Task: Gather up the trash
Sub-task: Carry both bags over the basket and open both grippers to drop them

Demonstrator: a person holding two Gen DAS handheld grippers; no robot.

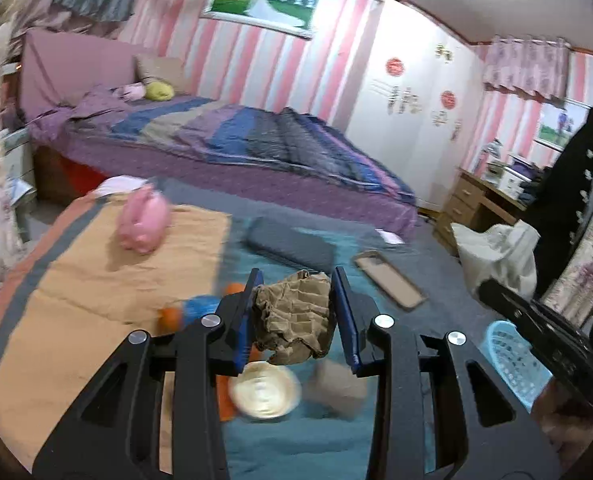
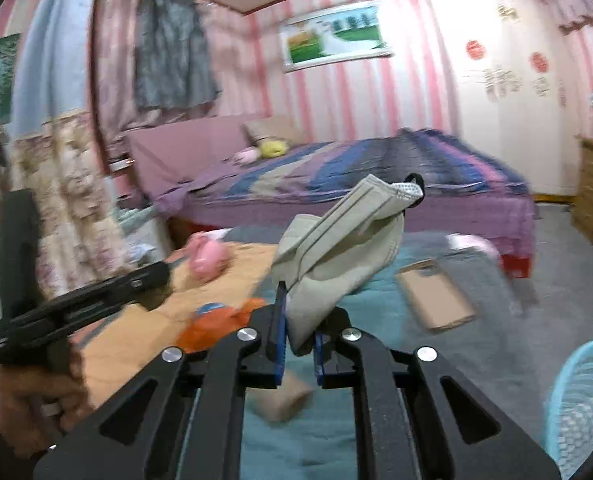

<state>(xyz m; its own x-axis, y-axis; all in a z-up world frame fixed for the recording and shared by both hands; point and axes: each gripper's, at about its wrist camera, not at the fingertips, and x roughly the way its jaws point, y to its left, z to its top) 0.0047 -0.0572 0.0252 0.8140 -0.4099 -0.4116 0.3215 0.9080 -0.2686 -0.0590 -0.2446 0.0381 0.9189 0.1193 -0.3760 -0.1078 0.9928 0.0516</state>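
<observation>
In the left wrist view my left gripper (image 1: 296,312) is shut on a crumpled brown paper (image 1: 294,316) and holds it above the blanket. In the right wrist view my right gripper (image 2: 296,332) is shut on a beige face mask (image 2: 336,248) that sticks up from the jaws. A light blue mesh basket (image 1: 514,364) stands at the right; it also shows in the right wrist view (image 2: 584,404). Below lie a round paper plate (image 1: 265,394), orange-and-blue trash (image 2: 220,322) and a small brown lump (image 2: 284,400).
A flat cardboard piece (image 2: 436,296) lies on the teal blanket (image 2: 376,296). A pink plush toy (image 1: 144,220) sits on the orange cloth (image 1: 96,300). A grey roll (image 1: 292,244) lies beyond. A purple bed (image 1: 216,136), a wooden desk (image 1: 476,204) and a white bag (image 1: 500,252) stand behind.
</observation>
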